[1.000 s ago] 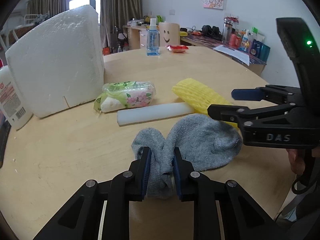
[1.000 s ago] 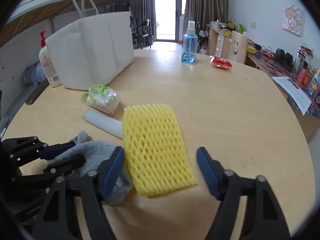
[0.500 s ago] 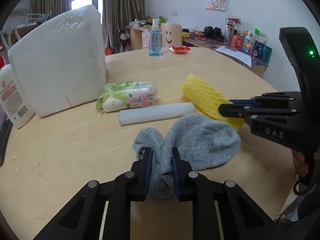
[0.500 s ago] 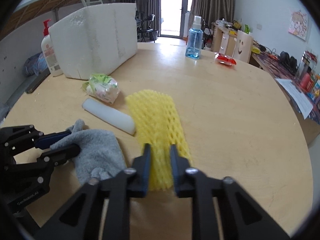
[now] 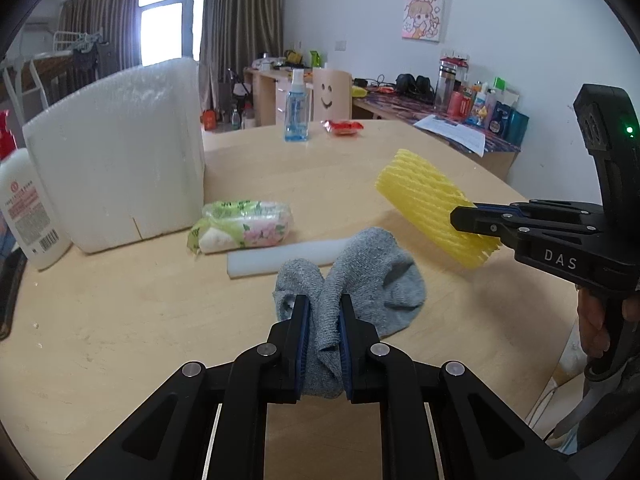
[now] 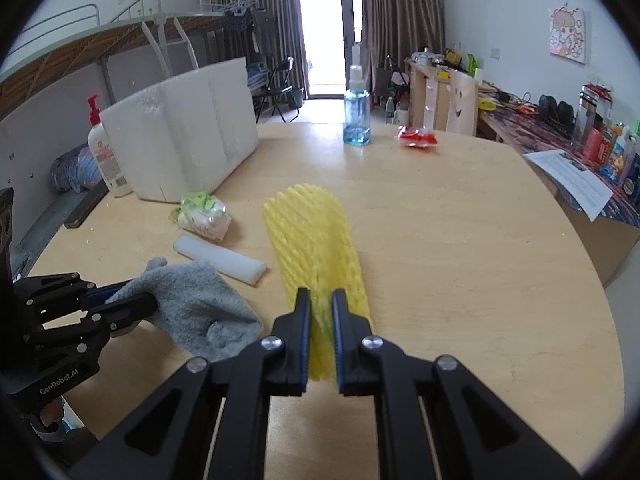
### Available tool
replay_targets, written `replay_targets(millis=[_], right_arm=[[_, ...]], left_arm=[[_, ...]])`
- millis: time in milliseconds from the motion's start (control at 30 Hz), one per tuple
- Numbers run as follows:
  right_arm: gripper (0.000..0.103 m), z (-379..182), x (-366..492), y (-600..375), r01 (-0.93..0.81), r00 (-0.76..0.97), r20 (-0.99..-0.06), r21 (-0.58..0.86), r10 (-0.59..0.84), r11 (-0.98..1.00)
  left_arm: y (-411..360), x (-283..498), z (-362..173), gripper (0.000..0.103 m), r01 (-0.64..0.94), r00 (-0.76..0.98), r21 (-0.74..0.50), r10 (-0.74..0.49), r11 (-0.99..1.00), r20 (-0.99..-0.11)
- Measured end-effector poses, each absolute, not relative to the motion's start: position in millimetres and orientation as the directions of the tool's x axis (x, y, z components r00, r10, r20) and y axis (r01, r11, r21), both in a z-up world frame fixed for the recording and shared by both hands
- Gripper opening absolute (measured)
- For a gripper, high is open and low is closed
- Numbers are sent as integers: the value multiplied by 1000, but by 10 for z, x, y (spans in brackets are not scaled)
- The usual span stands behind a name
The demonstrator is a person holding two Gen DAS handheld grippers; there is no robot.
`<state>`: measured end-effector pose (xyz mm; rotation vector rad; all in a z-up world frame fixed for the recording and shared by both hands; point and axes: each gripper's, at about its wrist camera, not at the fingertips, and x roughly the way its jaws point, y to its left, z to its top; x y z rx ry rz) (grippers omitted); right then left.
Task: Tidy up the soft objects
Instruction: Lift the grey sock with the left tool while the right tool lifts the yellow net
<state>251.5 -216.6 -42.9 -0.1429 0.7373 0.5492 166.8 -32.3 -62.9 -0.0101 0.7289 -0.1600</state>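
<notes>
A grey sock (image 5: pixel 360 276) is bunched between the pads of my left gripper (image 5: pixel 323 308), which is shut on it; the sock's far end droops toward the table. The sock (image 6: pixel 192 300) and left gripper (image 6: pixel 120 300) also show at the lower left of the right wrist view. My right gripper (image 6: pixel 320 304) is shut on the near end of a yellow foam net sleeve (image 6: pixel 316 236), which hangs lifted off the round wooden table (image 6: pixel 460 260). In the left wrist view the sleeve (image 5: pixel 428 204) juts up and left from the right gripper (image 5: pixel 460 216).
A white foam bar (image 5: pixel 288 256) and a flowered tissue pack (image 5: pixel 244 230) lie just beyond the sock. A big white foam block (image 5: pixel 120 156) and a lotion bottle (image 5: pixel 24 208) stand at the left. Farther back are a blue spray bottle (image 5: pixel 297 108) and a red packet (image 5: pixel 344 127).
The right gripper shut on the yellow sleeve's near end and raised it off the table. The left gripper, gripping the sock throughout, lifted it a little.
</notes>
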Motion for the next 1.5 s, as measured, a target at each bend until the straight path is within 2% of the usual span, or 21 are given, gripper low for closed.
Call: replay_targets(millis=[567,1133,1500], right_arm=[[13,-2,2176,-2339,-490,715,-546,55,437,870],[13,371,1944,-2402,-462,797,-416,47,438,886],[13,432,1869,-2328,-466,811,-380,40,444,884]], left_arm=[[-426,1405,-64,15,210,831,-2,-180,978,-526],[-332,1226,424,15,196,916,33,-171,980,-364],[-114,1127,483,15,162,938,52,-138,985,-317]])
